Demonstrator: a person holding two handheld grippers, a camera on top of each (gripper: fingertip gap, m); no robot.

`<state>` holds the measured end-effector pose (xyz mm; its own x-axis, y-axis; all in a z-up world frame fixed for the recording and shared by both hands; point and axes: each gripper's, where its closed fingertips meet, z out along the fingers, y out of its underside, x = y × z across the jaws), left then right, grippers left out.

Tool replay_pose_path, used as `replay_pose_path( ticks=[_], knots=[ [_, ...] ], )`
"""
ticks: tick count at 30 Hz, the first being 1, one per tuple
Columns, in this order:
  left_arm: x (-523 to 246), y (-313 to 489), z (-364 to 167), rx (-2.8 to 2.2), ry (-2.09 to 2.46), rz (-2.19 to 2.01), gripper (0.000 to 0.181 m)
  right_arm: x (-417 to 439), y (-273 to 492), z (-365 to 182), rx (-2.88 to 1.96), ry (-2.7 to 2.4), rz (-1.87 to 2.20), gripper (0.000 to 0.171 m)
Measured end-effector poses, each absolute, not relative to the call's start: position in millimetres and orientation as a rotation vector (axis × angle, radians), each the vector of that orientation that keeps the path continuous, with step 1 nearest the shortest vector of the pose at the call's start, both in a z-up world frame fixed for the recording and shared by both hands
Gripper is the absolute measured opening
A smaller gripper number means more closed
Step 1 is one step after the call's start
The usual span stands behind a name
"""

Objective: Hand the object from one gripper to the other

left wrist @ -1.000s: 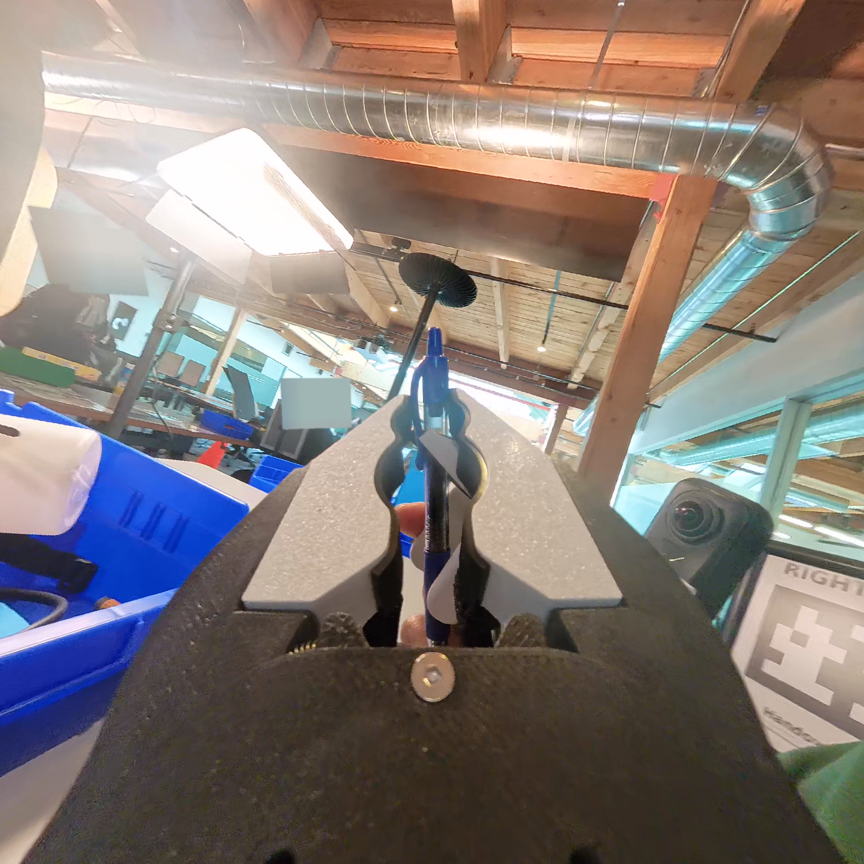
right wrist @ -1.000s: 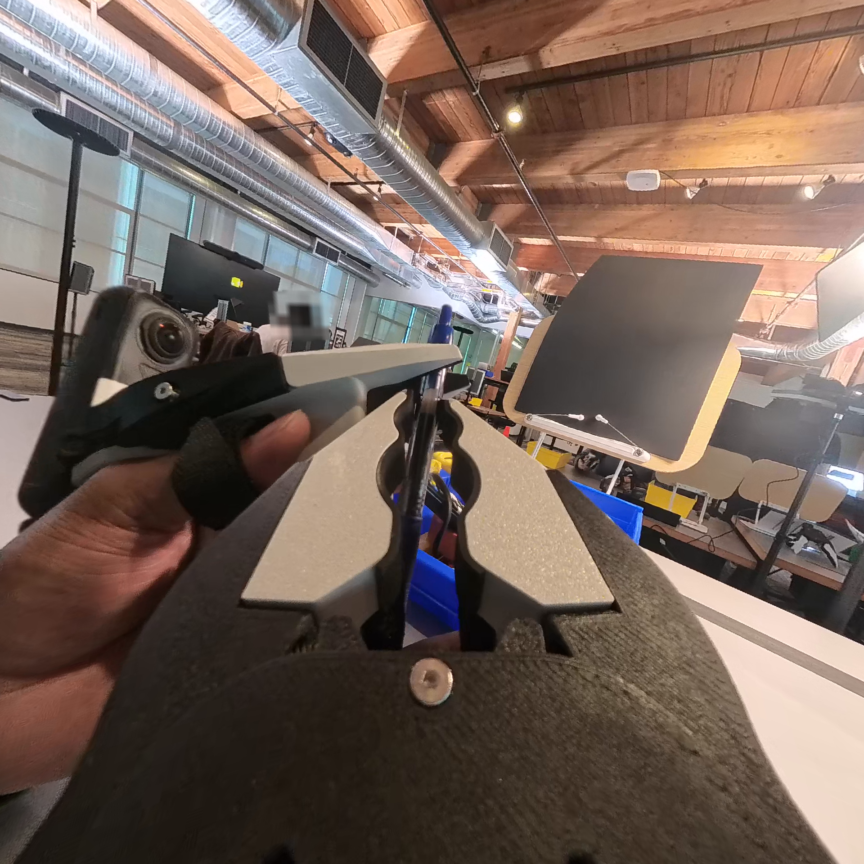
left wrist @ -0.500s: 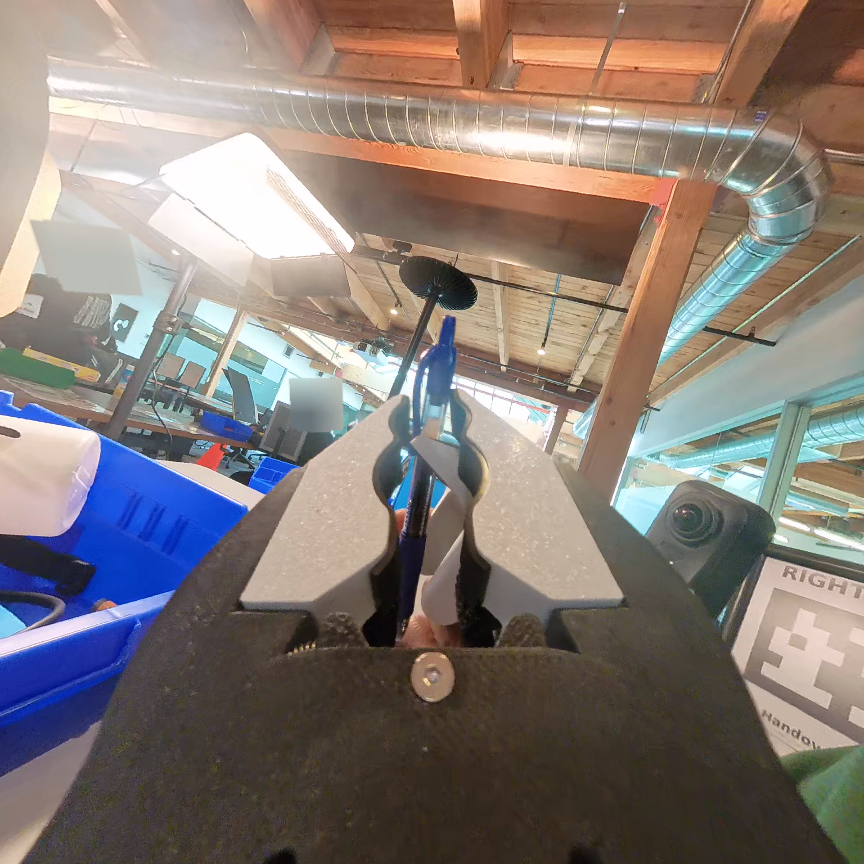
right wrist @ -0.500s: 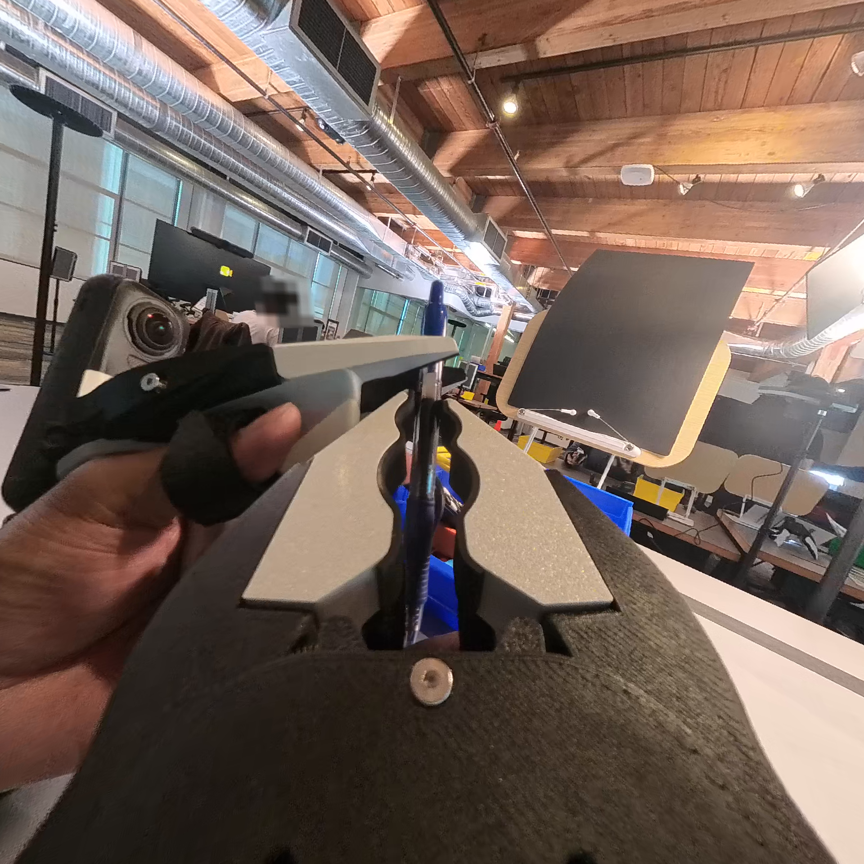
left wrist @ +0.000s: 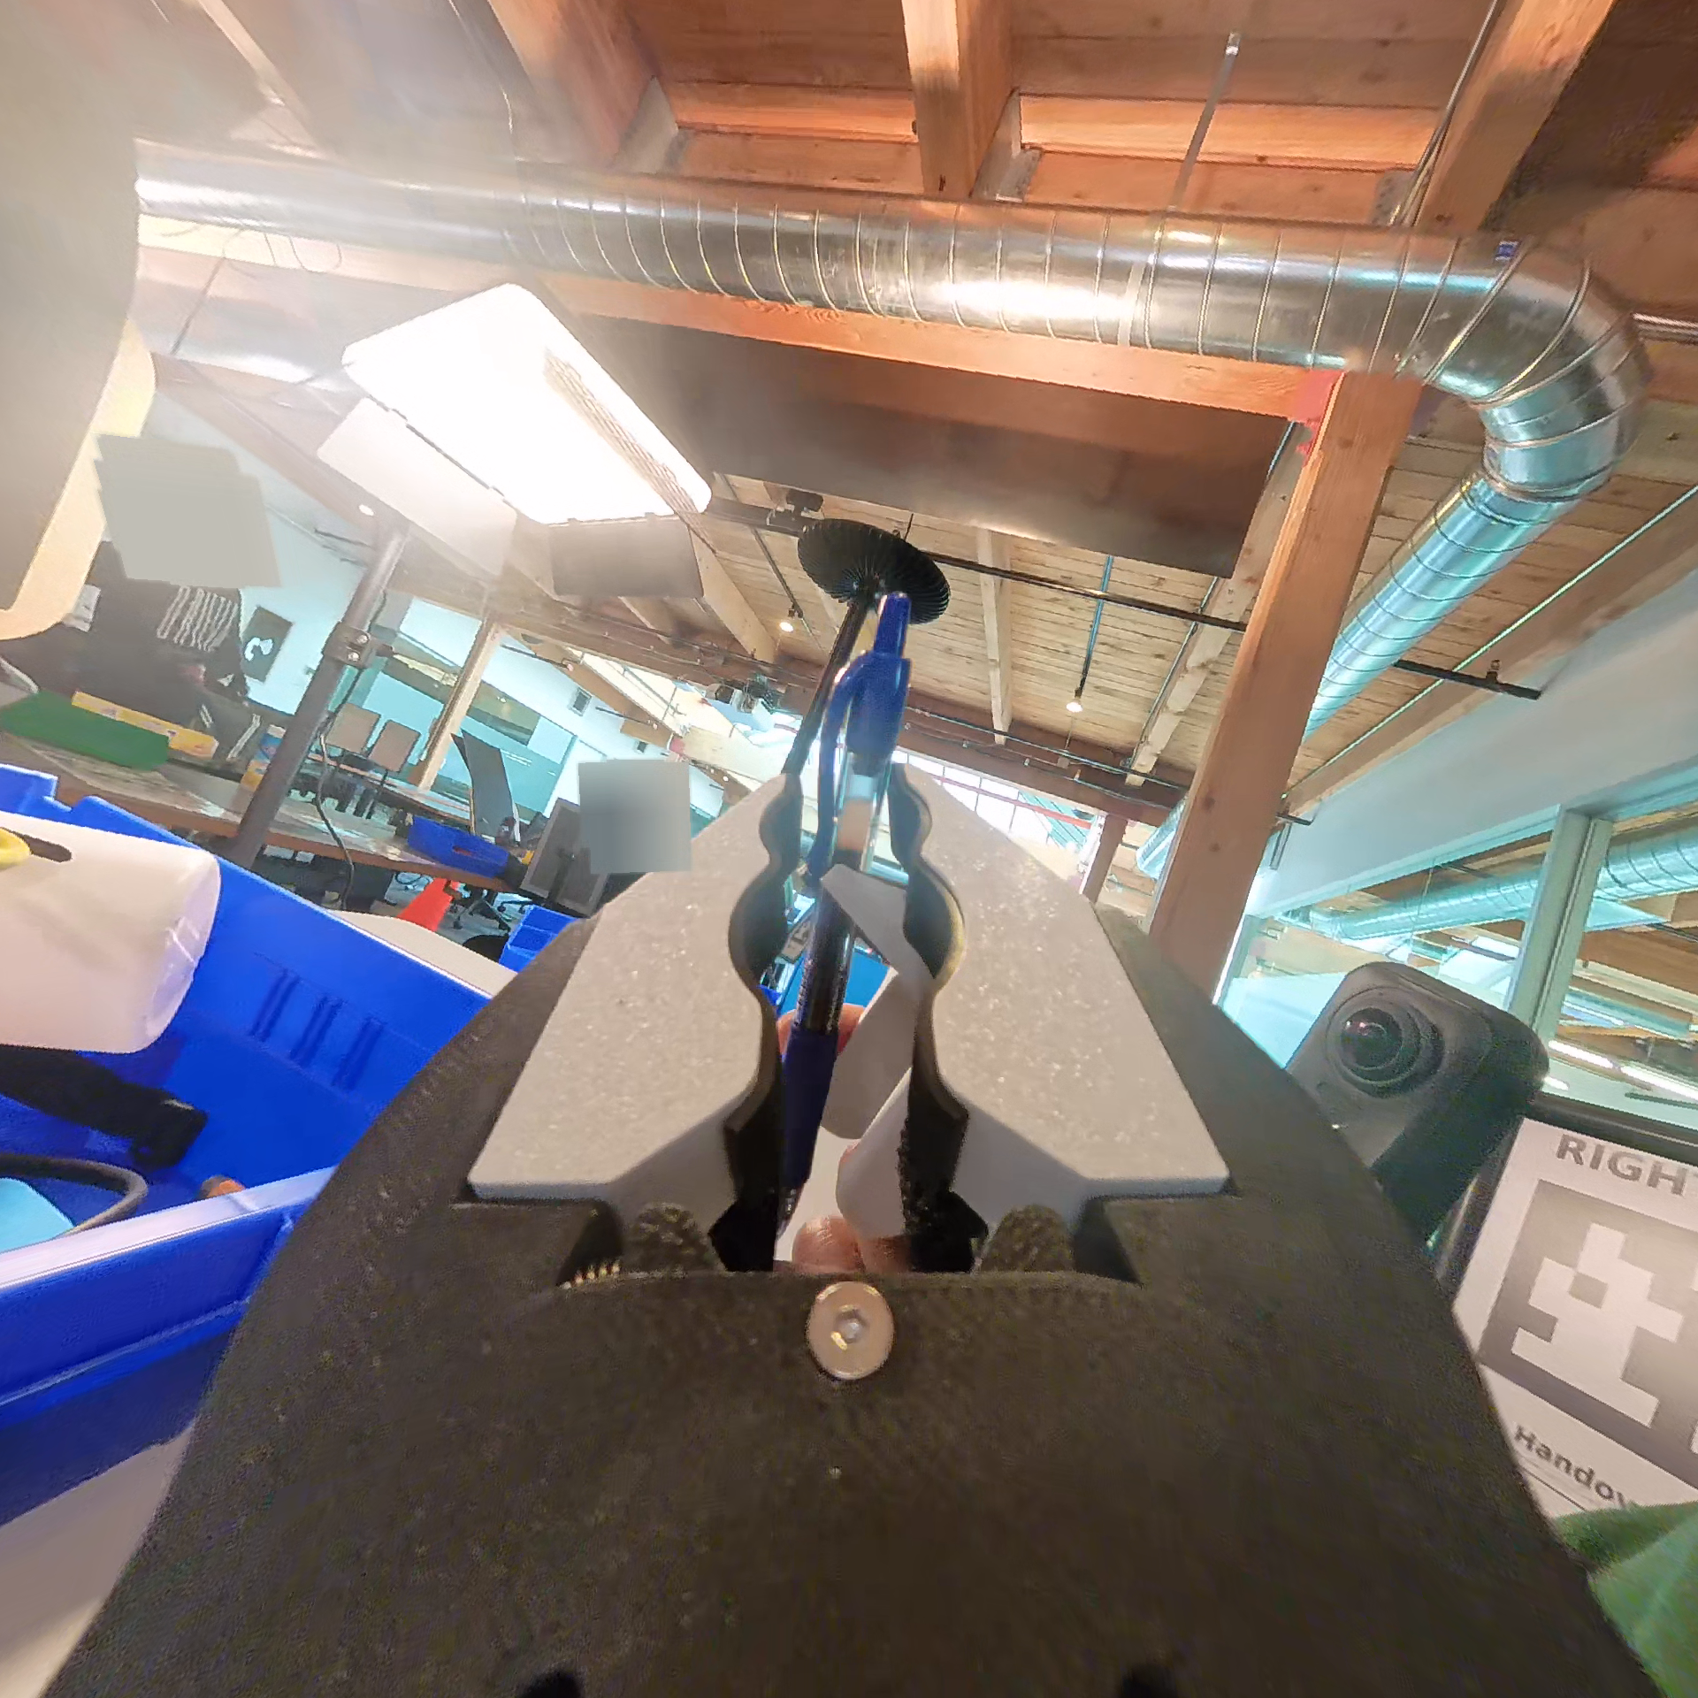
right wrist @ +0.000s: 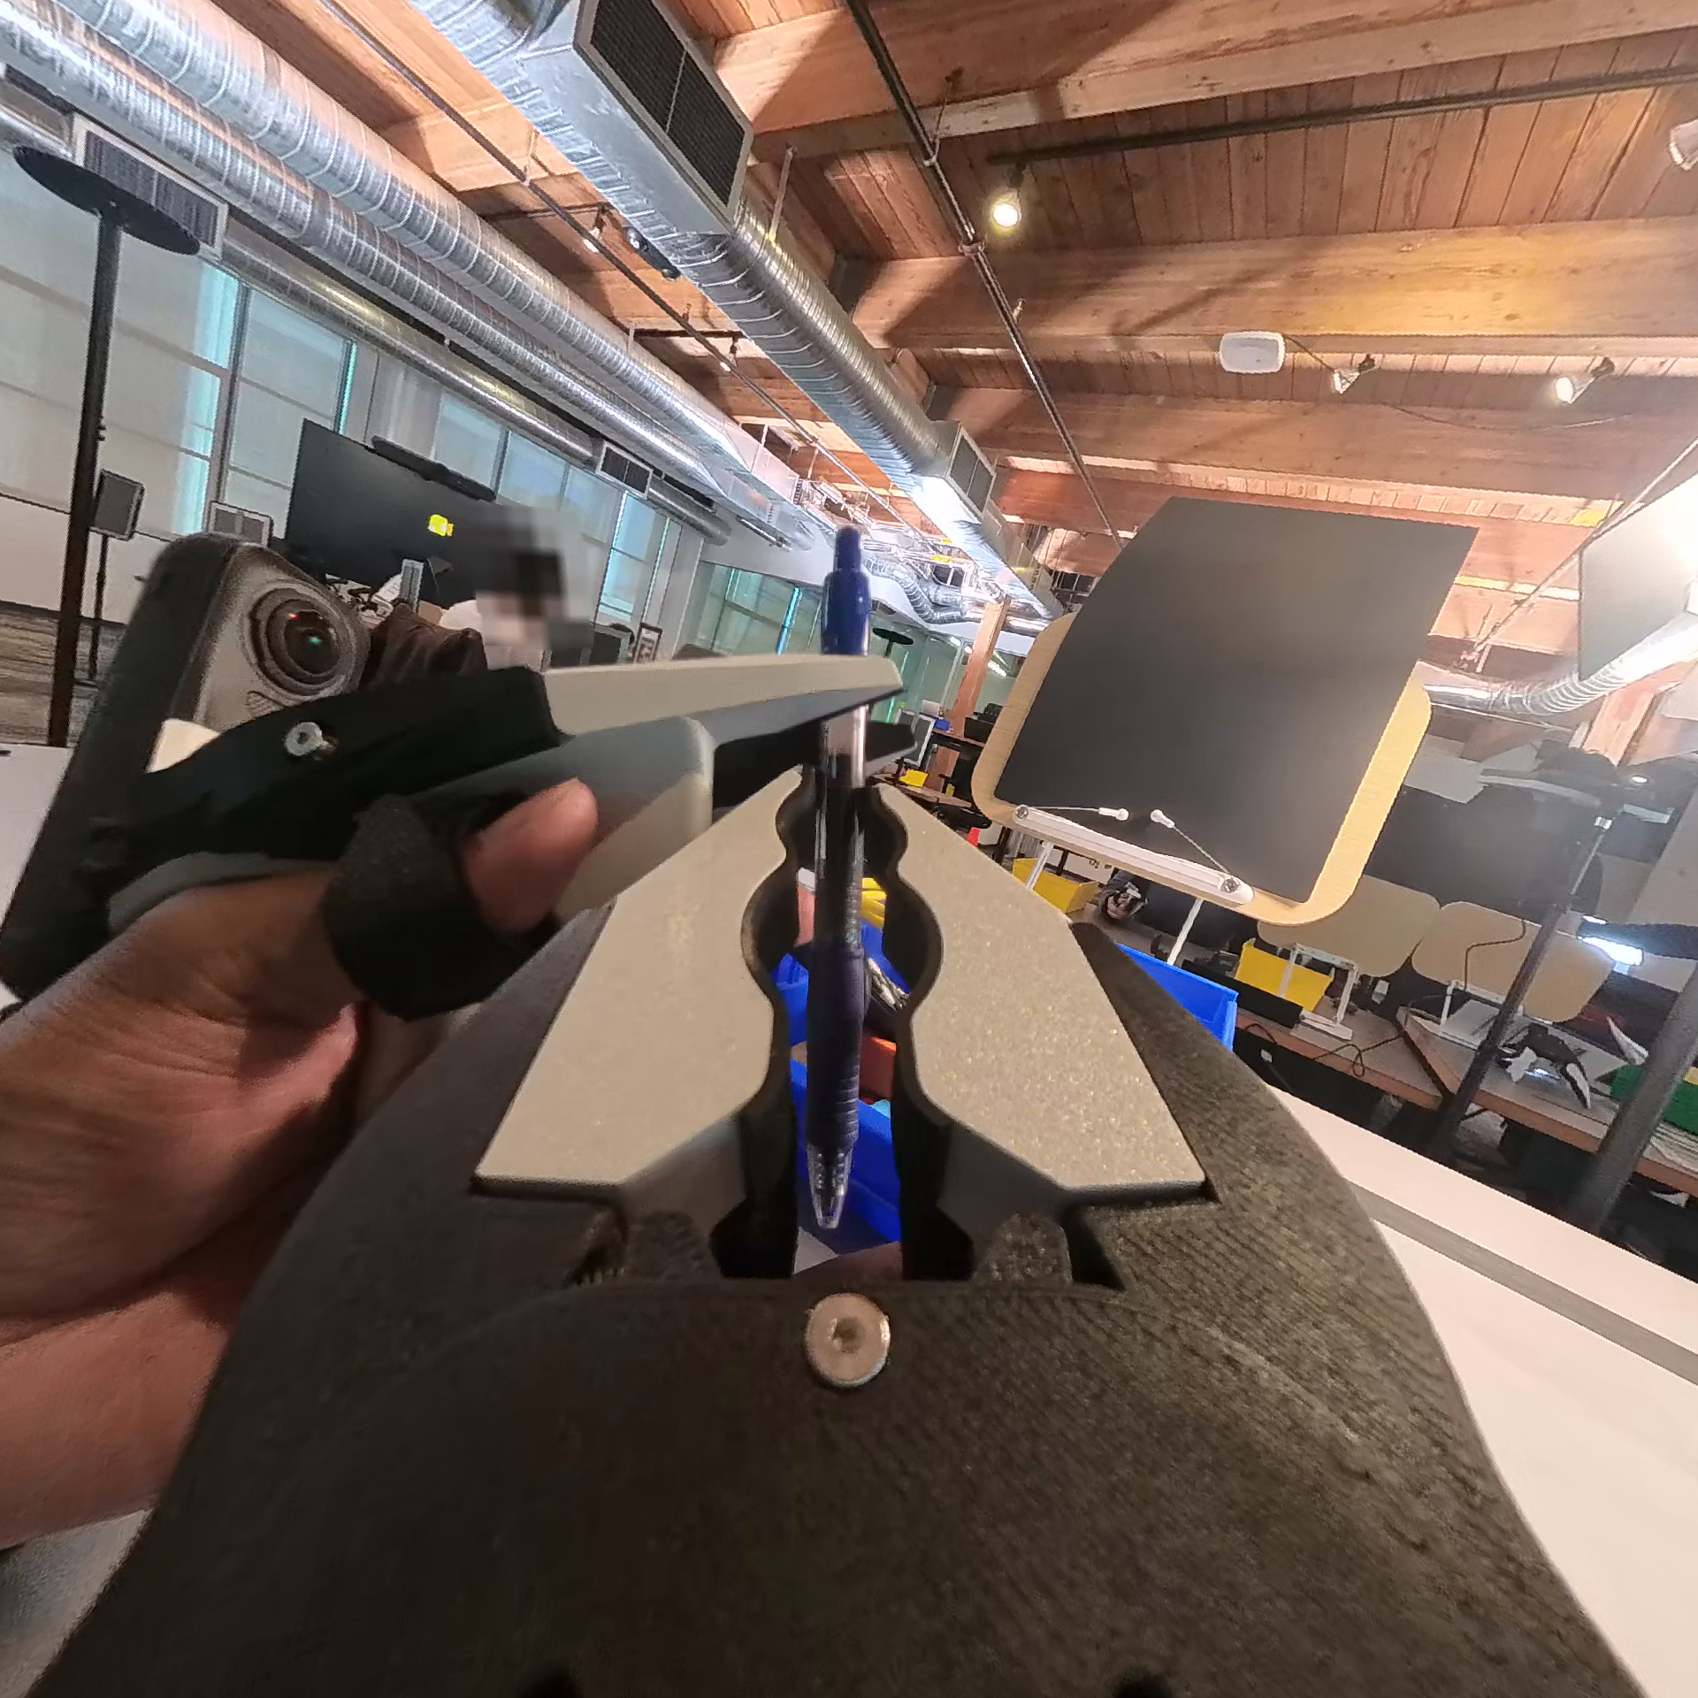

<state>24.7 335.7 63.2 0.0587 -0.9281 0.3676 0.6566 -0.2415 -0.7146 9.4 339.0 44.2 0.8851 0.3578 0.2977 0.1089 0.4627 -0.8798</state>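
In the left wrist view, a blue bin [left wrist: 303,1011] fills the left edge, with a white roll [left wrist: 92,928] lying in it. In the middle, the left gripper [left wrist: 843,799] points up toward the ceiling, its 2 grey fingers closed in on the pen [left wrist: 813,1038]. The pen leans a little, its blue clicker end sticking out past the tips. Just right of the pen, 1 grey finger [left wrist: 873,1038] of the other gripper shows in the same gap. At the right edge sit that gripper's camera [left wrist: 1406,1093] and a black-and-white tag [left wrist: 1599,1305].

In the right wrist view, a hand [right wrist: 165,1103] at the left holds the left gripper [right wrist: 882,712], which reaches in sideways and pinches the pen [right wrist: 834,1011] on its clear upper barrel. The pen stands upright inside the slot of the right gripper [right wrist: 836,799], with its point down and room on both sides lower in the slot. At the tips the right jaws lie close on either side of the barrel (whether they press on it I cannot tell). Farther right stands a black board [right wrist: 1222,698], and the white bench [right wrist: 1516,1378] runs along the right edge.
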Motion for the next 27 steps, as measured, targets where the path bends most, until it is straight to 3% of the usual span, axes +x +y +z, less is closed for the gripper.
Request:
replay_pose_path(
  ticks=[11,17,27],
  knots=[
    [16.9,342.1,63.2,-0.978,0.338,-1.500,0.013,7.6,340.0,42.5,-1.104,-0.488,0.190,0.011],
    [28.8,337.0,60.3,-1.001,0.377,-1.577,0.023,10.2,338.4,45.7,-1.107,-0.456,0.303,0.010],
    [16.4,340.6,63.7,-0.967,0.351,-1.489,0.013,5.5,339.0,42.8,-1.121,-0.469,0.355,0.012]
  ],
)
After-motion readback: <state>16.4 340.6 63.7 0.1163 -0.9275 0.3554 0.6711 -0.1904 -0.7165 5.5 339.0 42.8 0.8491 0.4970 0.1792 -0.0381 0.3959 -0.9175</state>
